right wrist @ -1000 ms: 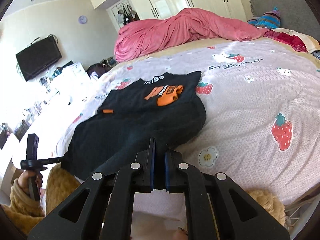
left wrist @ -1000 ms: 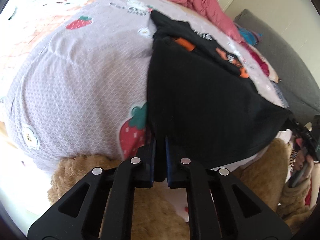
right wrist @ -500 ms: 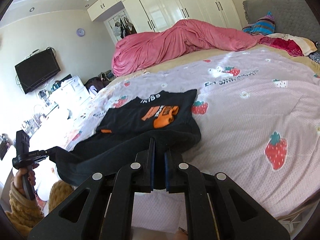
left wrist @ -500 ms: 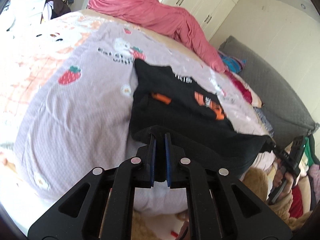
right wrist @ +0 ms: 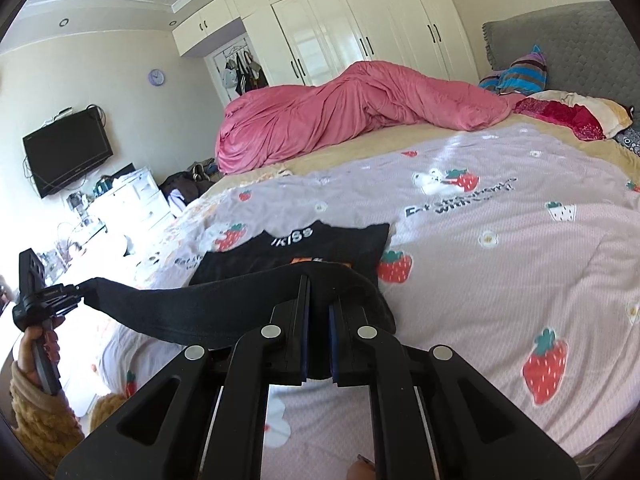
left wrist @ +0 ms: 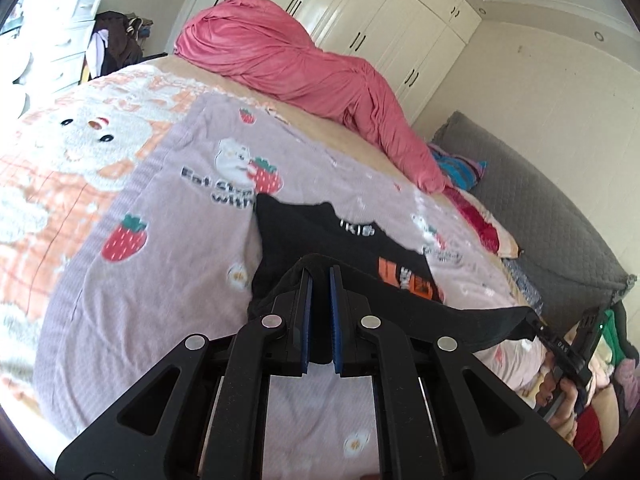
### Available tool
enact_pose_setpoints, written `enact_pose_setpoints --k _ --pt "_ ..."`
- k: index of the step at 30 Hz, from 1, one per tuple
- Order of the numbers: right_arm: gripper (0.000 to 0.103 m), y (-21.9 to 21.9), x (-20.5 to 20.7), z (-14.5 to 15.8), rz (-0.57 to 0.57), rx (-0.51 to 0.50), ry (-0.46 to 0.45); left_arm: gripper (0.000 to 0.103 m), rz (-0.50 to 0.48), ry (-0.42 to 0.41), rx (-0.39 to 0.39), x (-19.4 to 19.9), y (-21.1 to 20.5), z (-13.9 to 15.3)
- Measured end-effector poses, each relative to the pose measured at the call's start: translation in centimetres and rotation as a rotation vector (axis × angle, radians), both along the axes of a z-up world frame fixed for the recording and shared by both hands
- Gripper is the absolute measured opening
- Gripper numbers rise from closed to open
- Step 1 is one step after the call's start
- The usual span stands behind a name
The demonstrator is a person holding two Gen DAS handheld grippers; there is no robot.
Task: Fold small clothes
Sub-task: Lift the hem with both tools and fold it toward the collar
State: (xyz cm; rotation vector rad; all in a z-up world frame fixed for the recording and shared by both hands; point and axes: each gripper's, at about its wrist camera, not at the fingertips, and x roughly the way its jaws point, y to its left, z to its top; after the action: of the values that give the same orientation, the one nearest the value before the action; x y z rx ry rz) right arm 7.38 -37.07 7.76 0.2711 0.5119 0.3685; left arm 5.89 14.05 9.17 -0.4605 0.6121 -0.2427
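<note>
Black fabric of a small T-shirt (left wrist: 320, 236) is pinched in both claws: the left claw (left wrist: 319, 280) is clamped on one corner of its near hem and the right claw (right wrist: 318, 292) on the other, so the hem hangs taut between them above the bed. The far part of the shirt, with white lettering at the neck and an orange print on the chest, lies flat on the lilac strawberry-print blanket (right wrist: 500, 264). A hand (right wrist: 38, 344) in a fuzzy tan sleeve grips the left claw's handle. A rumpled pink duvet (right wrist: 360, 108) lies along the far side of the bed, before white wardrobes (right wrist: 352, 28).
</note>
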Motion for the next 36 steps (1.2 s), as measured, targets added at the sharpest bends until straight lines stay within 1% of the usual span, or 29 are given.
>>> enact_pose_setpoints --k 4,7,9,10,11,17,21,23,28,36 --pt "0.007 0.3 1.4 0.6 -0.013 -0.003 -0.011 0.002 0.030 -0.021 -0.008 1.5 0.1 0.4" --pt "0.007 0.7 2.5 1.0 -0.019 -0.003 -0.022 0.002 0.067 -0.044 0.037 2.2 -0.3 0.8" --pt "0.007 0.8 3.2 1.1 -0.032 -0.014 -0.027 0.002 0.074 -0.059 0.027 2.6 -0.4 0.9" --pt "0.007 0.9 3.6 1.1 -0.038 -0.020 -0.027 0.002 0.083 -0.064 0.034 2.8 -0.6 1.0" --pt "0.007 0.9 4.0 1.1 -0.040 -0.017 -0.025 0.002 0.090 -0.068 0.044 3.1 -0.7 1.0" --pt "0.007 0.9 5.8 1.1 -0.053 -0.009 -0.016 0.002 0.119 -0.086 0.037 4.9 -0.8 0.9" --pt "0.007 1.1 7.0 1.1 -0.061 0.000 -0.011 0.002 0.135 -0.084 0.000 6.3 -0.3 0.4" --pt "0.007 1.2 7.5 1.0 -0.064 0.001 -0.007 0.002 0.143 -0.081 -0.006 6.9 -0.2 0.1" --pt "0.007 1.5 9.3 0.8 -0.076 0.001 0.008 0.002 0.164 -0.076 0.016 8.0 -0.4 -0.5" --pt "0.007 1.9 11.1 0.2 -0.102 -0.005 0.039 0.002 0.184 -0.067 0.039 9.5 -0.7 -1.2"
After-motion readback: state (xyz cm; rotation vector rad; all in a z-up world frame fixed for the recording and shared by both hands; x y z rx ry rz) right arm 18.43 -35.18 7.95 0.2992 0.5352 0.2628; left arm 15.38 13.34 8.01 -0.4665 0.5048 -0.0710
